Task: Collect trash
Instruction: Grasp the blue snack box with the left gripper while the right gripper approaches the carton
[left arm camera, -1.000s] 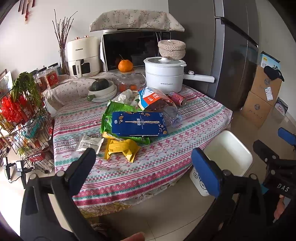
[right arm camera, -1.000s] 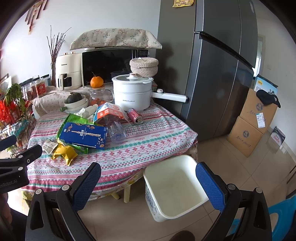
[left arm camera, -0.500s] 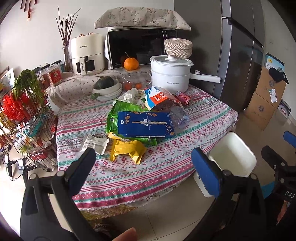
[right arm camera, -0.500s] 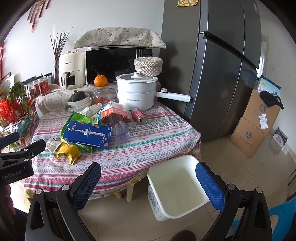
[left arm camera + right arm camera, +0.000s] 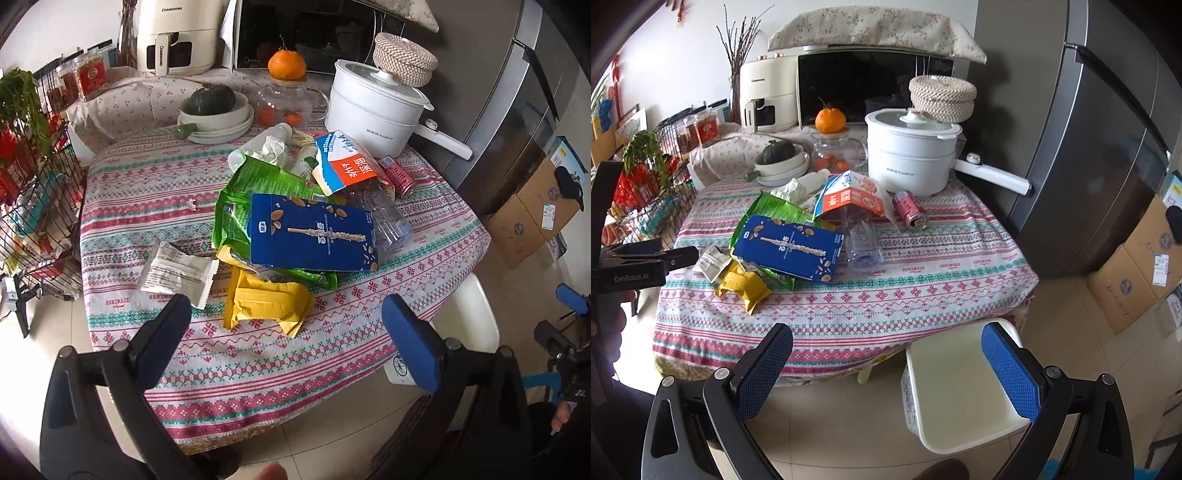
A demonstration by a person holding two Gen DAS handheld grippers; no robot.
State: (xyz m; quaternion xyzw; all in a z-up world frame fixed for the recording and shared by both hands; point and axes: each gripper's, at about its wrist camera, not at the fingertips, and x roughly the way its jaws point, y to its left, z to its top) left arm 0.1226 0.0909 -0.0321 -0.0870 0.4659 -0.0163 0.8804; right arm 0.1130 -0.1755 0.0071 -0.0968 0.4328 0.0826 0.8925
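Observation:
Trash lies heaped mid-table: a blue carton (image 5: 310,232) over a green bag (image 5: 258,184), a yellow wrapper (image 5: 266,301), a white wrapper (image 5: 177,271), a crushed clear bottle (image 5: 388,221), a milk carton (image 5: 347,162) and a red can (image 5: 397,175). My left gripper (image 5: 286,334) hovers open over the table's near edge, just short of the yellow wrapper (image 5: 742,282). My right gripper (image 5: 886,363) stands open and empty, low in front of the table, beside the white bin (image 5: 956,384) on the floor. The same blue carton (image 5: 786,247) and can (image 5: 910,210) show there.
A white cooking pot (image 5: 912,155), a glass jar with an orange (image 5: 831,120), bowls holding a squash (image 5: 214,101), an air fryer and a microwave stand behind. A wire rack (image 5: 33,206) is left, a fridge (image 5: 1089,147) and cardboard boxes (image 5: 1137,273) right.
Both grippers have moved forward toward the table; the left one now reaches over its edge and looks down on the trash. Both stay open and empty.

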